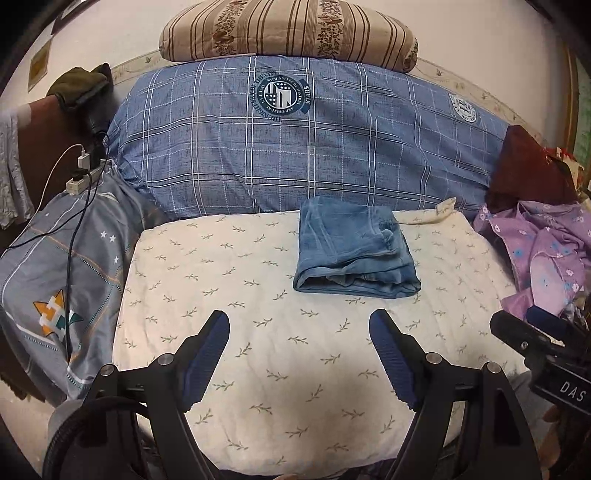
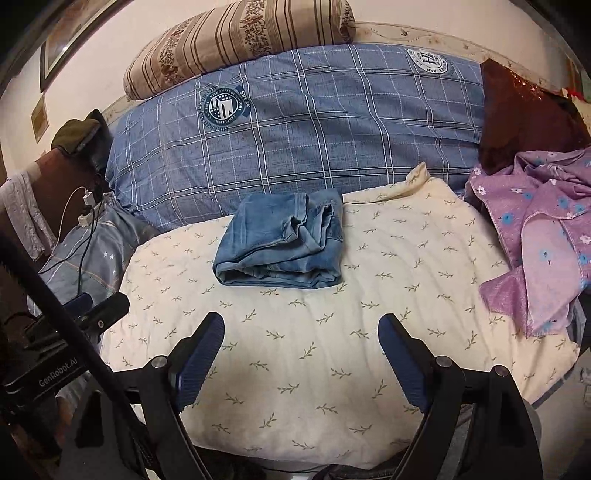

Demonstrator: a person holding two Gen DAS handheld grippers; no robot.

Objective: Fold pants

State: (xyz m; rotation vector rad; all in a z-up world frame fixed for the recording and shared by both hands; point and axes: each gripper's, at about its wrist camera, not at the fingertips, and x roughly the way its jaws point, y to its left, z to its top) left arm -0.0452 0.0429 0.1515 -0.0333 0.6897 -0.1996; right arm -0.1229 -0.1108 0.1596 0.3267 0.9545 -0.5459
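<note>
Reading the left wrist view: the pants [image 1: 354,247] lie as a compact folded bundle on the cream leaf-print sheet [image 1: 258,369] of the bed, near the blue plaid duvet [image 1: 295,155].
Left hand-held gripper [image 1: 299,321]: fingers spread wide, holding nothing, hovering over bare sheet short of the bundle.
Right hand-held gripper, as seen from the left: its black body [image 1: 546,354] shows at the right edge; its finger spread cannot be judged from here.
Surroundings, left view: striped pillow [image 1: 288,29] on top of the duvet; purple floral garment [image 1: 539,243] to the right, apart from the pants.

Right wrist view: the pants [image 2: 280,240] sit ahead and slightly left, layered folded edges facing the camera, far edge touching the duvet [image 2: 295,129].
Right hand-held gripper [image 2: 301,325]: fingers wide apart, empty, above the sheet [image 2: 314,387].
Top layer: rumpled near the middle, not lying flat.

Step in hand (judgement): the fold appears complete or nearly so; only tidying may remain.
Method: approach low and level, press the rumpled top layer flat, square the loose front edges.
Caution: avoid pinching the sheet with the denim; keep both tools clear of the purple garment [image 2: 535,240].
</note>
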